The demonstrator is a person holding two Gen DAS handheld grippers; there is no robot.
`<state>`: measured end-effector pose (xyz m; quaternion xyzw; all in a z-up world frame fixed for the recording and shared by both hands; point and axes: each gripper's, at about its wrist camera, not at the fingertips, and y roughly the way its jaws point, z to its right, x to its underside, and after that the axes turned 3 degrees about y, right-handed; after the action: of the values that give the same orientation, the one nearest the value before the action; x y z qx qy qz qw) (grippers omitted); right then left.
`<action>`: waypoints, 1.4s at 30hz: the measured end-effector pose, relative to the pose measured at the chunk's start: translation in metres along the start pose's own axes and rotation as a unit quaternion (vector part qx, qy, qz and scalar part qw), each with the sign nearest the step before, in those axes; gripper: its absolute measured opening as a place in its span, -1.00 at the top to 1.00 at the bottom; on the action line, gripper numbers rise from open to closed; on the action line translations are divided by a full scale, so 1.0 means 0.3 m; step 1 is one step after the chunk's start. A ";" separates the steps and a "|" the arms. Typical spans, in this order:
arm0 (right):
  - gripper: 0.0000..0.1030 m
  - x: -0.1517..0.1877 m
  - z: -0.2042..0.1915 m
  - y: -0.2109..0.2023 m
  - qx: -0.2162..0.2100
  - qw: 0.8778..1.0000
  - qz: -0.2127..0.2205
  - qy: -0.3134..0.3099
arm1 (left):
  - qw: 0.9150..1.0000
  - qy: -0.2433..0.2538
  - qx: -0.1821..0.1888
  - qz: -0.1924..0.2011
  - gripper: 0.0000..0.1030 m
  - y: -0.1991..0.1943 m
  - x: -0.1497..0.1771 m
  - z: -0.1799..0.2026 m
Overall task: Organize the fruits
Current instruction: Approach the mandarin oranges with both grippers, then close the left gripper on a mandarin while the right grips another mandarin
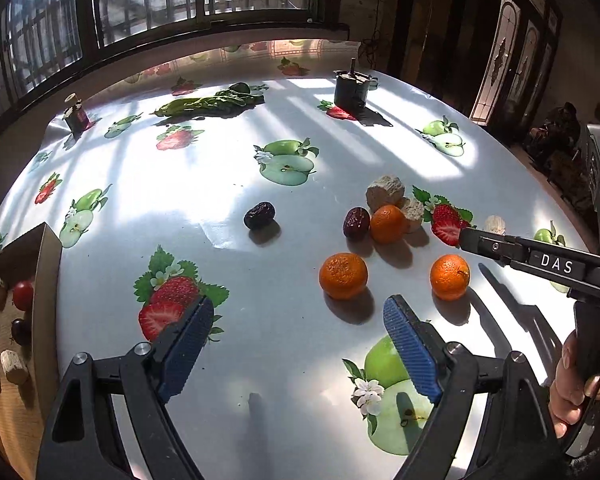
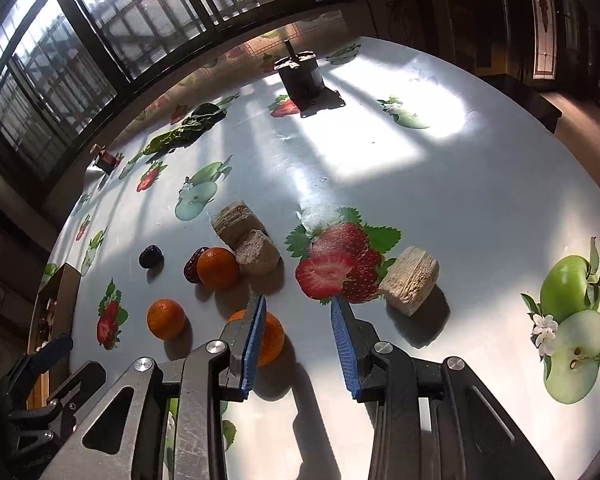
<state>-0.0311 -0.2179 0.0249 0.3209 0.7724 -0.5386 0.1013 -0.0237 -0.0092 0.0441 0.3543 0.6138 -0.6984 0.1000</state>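
Three tangerines lie on the fruit-print tablecloth: one just ahead of my left gripper, one to its right, one further back beside a red date. A dark date lies apart to the left. The left gripper is wide open and empty. My right gripper hovers over the printed strawberry, its pads a narrow gap apart with nothing between them. A tangerine shows behind its left finger. The right gripper's finger reaches in from the right.
A cardboard box at the left table edge holds a cherry tomato, dates and cork-like pieces. Beige chunks lie among the fruit. Far back are leafy greens, a dark metal block and a small jar.
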 end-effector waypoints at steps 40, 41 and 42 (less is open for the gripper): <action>0.32 0.172 -0.261 0.048 -0.012 0.992 -0.034 -0.121 | 0.990 -0.138 0.015 0.001 0.17 -0.157 0.140 -0.325; 0.32 0.173 -0.263 0.046 -0.016 0.992 -0.035 -0.117 | 0.991 -0.132 0.011 0.003 0.11 -0.146 0.124 -0.315; 0.32 0.174 -0.265 0.044 -0.019 0.993 -0.036 -0.114 | 0.992 -0.126 0.007 0.003 0.05 -0.131 0.108 -0.302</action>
<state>-0.0484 -0.1236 0.0202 0.2277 0.7765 -0.5606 0.1756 -0.0362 0.0933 0.0555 0.2663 0.5902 -0.7413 0.1765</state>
